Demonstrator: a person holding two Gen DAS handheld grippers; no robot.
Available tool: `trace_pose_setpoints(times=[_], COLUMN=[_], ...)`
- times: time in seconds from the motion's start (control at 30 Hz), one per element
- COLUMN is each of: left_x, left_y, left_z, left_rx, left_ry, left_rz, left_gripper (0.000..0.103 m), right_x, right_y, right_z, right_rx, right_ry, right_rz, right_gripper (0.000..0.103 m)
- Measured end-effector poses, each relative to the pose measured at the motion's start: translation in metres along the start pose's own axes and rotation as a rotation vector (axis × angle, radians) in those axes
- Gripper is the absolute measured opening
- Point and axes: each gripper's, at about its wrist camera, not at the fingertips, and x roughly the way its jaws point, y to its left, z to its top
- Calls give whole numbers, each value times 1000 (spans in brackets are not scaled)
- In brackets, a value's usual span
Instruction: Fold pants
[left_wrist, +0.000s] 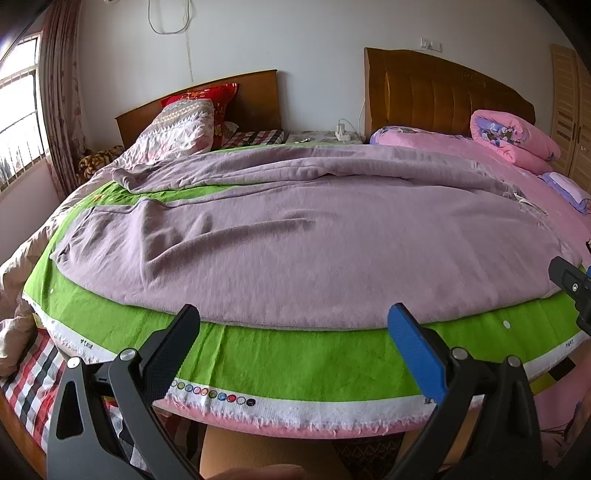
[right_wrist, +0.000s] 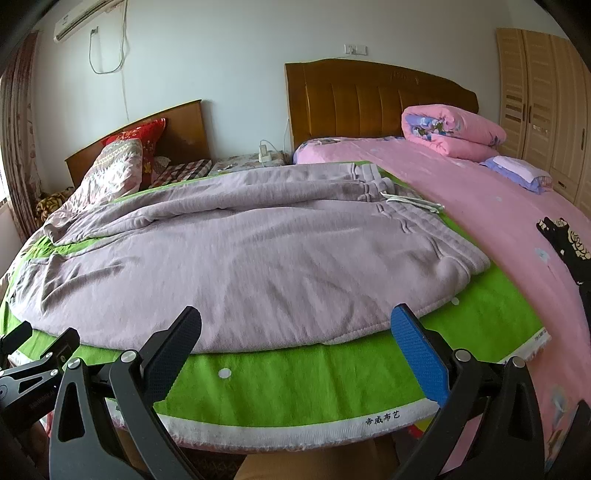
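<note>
Lilac sweatpants (left_wrist: 295, 240) lie spread flat on a green cloth (left_wrist: 295, 358) over the bed, legs running left, waistband with white drawstring at the right (right_wrist: 410, 201). My left gripper (left_wrist: 295, 317) hovers open just before the pants' near edge, nothing between its black and blue fingers. My right gripper (right_wrist: 295, 317) is also open, at the near edge of the pants (right_wrist: 258, 258) toward the waist end, over the green cloth (right_wrist: 295, 384). Each gripper shows at the other view's edge: the right gripper (left_wrist: 572, 284) and the left gripper (right_wrist: 33, 354).
A pink quilt (right_wrist: 498, 221) covers the bed to the right, with a rolled pink duvet (right_wrist: 450, 131) and a small pillow (right_wrist: 517, 170) near the headboard. A second bed with pillows (left_wrist: 184, 122) sits at the back left. A wardrobe (right_wrist: 543, 99) stands at the right.
</note>
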Motion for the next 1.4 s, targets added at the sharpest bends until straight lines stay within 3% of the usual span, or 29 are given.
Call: trace_pose_setpoints(times=[0.3, 0.47, 0.53, 0.67, 0.73, 0.77, 0.87, 0.93, 1.0, 1.1, 1.17, 1.23, 1.33, 1.4], left_x=[5, 17, 24, 42, 67, 81, 136, 168, 196, 255, 287, 316, 348, 371], left_y=[2, 3, 5, 14, 23, 28, 43, 51, 54, 49, 47, 42, 25, 16], left_z=[2, 24, 52, 118, 158, 174, 217, 239, 255, 276, 288, 300, 308, 314], left_rx=[-5, 93, 169, 259, 275, 279, 261, 237, 252, 289, 281, 315, 444, 517], left_ry=[27, 9, -21, -107, -69, -24, 142, 130, 76, 211, 261, 237, 206, 230], left_rz=[-9, -27, -24, 84, 121, 102, -96, -131, -223, -352, -354, -345, -329, -377], left_gripper=[102, 102, 102, 102, 102, 102, 102, 101, 101, 101, 101, 101, 101, 101], right_x=[7, 28, 41, 78, 100, 114, 151, 179, 223, 282, 315, 342, 387, 411], right_y=[-1, -3, -7, -20, -27, -32, -40, -40, -36, -28, -27, -30, -41, -50], right_z=[0, 19, 39, 106, 138, 159, 203, 223, 238, 248, 257, 262, 272, 274], right_rx=[-7, -69, -81, -116, -135, -130, -150, -180, -223, -316, -415, -490, -543, -547], right_ry=[27, 74, 90, 77, 86, 95, 88, 82, 166, 304, 297, 289, 335, 394], right_rz=[11, 48, 79, 77, 74, 93, 279, 336, 378, 363, 317, 288, 299, 337], right_gripper=[99, 99, 99, 99, 99, 99, 99, 99, 99, 99, 99, 99, 99, 98])
